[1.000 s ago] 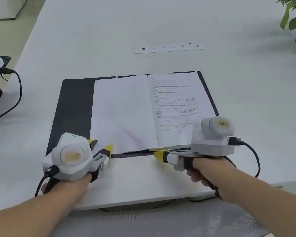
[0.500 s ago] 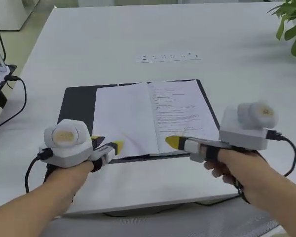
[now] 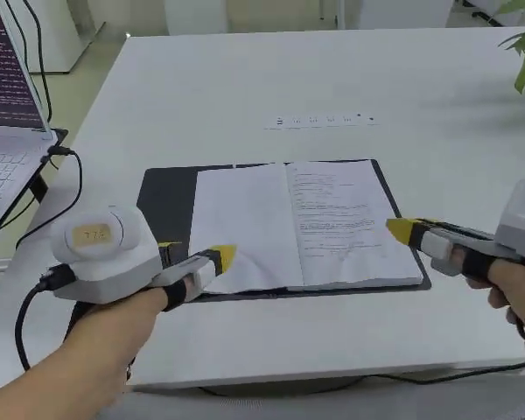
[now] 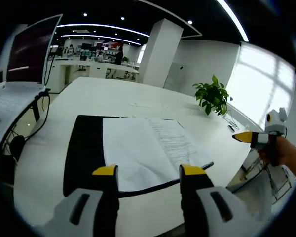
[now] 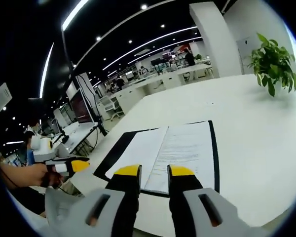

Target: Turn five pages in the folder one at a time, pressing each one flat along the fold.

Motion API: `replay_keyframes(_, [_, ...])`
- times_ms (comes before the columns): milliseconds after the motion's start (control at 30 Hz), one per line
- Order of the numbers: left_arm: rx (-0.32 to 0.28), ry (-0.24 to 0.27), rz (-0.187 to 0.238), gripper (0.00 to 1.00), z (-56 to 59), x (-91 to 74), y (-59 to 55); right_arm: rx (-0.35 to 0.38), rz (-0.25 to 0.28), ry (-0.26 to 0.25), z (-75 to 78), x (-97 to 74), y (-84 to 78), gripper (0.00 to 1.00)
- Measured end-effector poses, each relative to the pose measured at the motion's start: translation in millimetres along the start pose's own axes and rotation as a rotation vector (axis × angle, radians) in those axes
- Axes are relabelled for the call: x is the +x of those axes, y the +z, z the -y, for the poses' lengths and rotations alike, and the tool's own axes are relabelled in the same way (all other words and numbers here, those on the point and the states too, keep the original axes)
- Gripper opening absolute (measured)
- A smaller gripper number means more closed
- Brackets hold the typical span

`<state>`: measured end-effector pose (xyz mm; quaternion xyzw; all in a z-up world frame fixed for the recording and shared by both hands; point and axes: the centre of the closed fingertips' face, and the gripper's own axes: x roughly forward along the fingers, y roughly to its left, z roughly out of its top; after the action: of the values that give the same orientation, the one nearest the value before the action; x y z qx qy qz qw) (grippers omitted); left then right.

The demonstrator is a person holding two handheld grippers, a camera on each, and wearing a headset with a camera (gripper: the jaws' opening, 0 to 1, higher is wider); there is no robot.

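Hovering clear of the folder (image 3: 166, 210), which lies open on the table (image 3: 245, 87) between my claws. Left claw (image 3: 197, 255) is spread wide, right claw (image 3: 404, 230) narrowly parted, both empty. It holds a blank sheet (image 3: 245, 223) and a printed page (image 3: 337, 219). A careless pinch could lift two sheets or crease one.

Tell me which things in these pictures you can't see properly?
1. Print on the right page of the folder: too small to read in the head view.
2. Laptop: cut off by the head view's left edge.
3. Right gripper: its body runs off the head view's right edge.
4. Pale strip beyond the folder: too small to identify.
5. Sheets underneath: hidden by the top pages.
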<state>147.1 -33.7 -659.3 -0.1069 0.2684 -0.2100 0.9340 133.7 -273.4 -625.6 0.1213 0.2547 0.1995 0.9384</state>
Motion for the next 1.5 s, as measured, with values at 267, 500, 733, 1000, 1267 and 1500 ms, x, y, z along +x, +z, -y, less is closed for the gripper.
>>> replay_keyframes(267, [0.15, 0.058, 0.006, 0.74, -10.2, -18.9, 4.5, -0.129, -0.069, -0.042, 13.9, -6.5, -23.1, 0.54])
replay_keyframes(500, [0.188, 0.067, 0.006, 0.99, -12.4, -26.8, 3.8, -0.185, -0.05, -0.035, 16.6, -11.6, -27.1, 0.87])
replay_keyframes(733, [0.194, 0.076, -0.034, 0.99, -17.2, -34.2, -7.6, -0.141, 0.011, -0.045, 23.6, -16.4, -12.2, 1.0])
replay_keyframes(1000, [0.198, 0.089, -0.016, 0.99, -24.4, -38.7, -0.3, -0.138, 0.008, -0.044, 27.1, -15.8, -11.7, 1.0])
replay_keyframes(1267, [0.192, 0.087, -0.017, 0.95, -22.4, -31.4, 5.1, -0.135, -0.002, -0.038, 30.7, -15.3, -17.3, 1.0])
replay_keyframes(1500, [0.206, 0.043, -0.046, 0.89, 0.2, -7.4, 2.8, -0.117, -0.007, -0.024, 35.1, -16.5, -19.7, 1.0])
